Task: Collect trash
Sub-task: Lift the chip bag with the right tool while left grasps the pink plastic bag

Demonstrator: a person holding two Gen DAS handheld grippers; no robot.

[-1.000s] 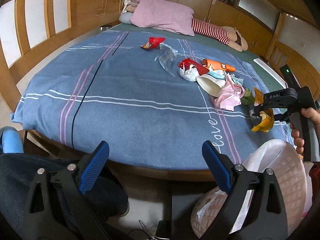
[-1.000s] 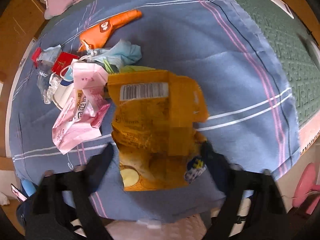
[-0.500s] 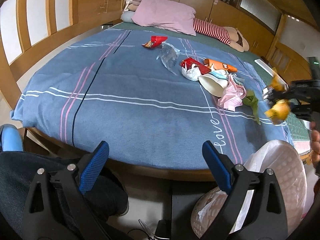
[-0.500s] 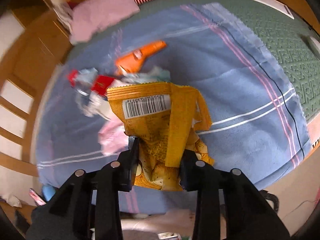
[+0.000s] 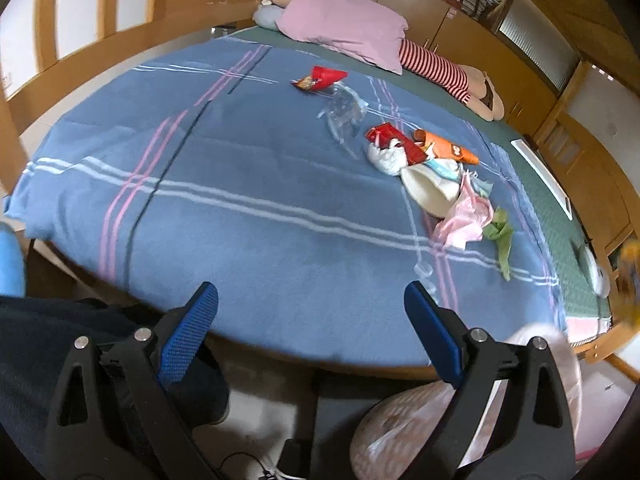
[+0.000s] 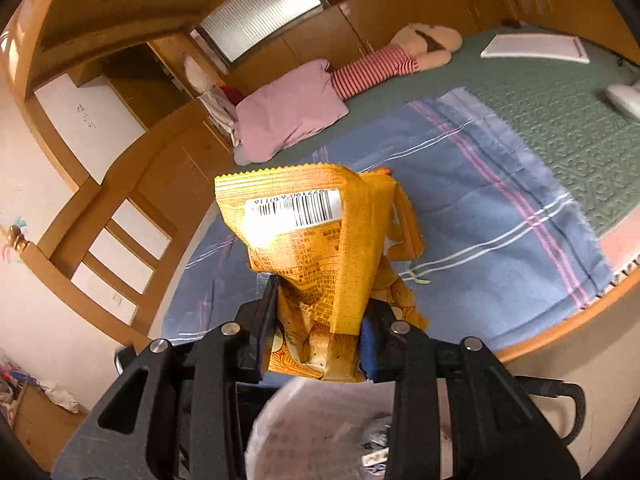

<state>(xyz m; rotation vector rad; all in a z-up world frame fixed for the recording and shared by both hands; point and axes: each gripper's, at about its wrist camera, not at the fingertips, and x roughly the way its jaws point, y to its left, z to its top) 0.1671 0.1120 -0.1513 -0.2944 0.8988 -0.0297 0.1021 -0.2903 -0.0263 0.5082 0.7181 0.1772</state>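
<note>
R gripper (image 6: 318, 312) was clamped on a yellow snack bag (image 6: 320, 248), jaws having just closed on it; bag stood upright between the pads, crumpled, barcode near its zigzag top edge, glare on the foil. It hung above a pale bin (image 6: 320, 428) w/ scraps inside, at the bed's near edge. L gripper (image 5: 310, 312) was spread wide, nothing between its blue pads, over the blanket's near edge.

Surface: blue blanket (image 5: 240, 184) w/ pink & white stripes, on a green mattress (image 6: 560, 92); wood frame & cabinets around. Pink pillow (image 5: 340, 28) and striped doll (image 5: 440, 68) at the far end.

L view only: rest of the trash on the blanket – red wrapper (image 5: 320, 78), clear plastic (image 5: 342, 114), orange packet (image 5: 446, 148), pink wrapper (image 5: 464, 220), green scrap (image 5: 500, 236). R view hid that pile behind the bag.
</note>
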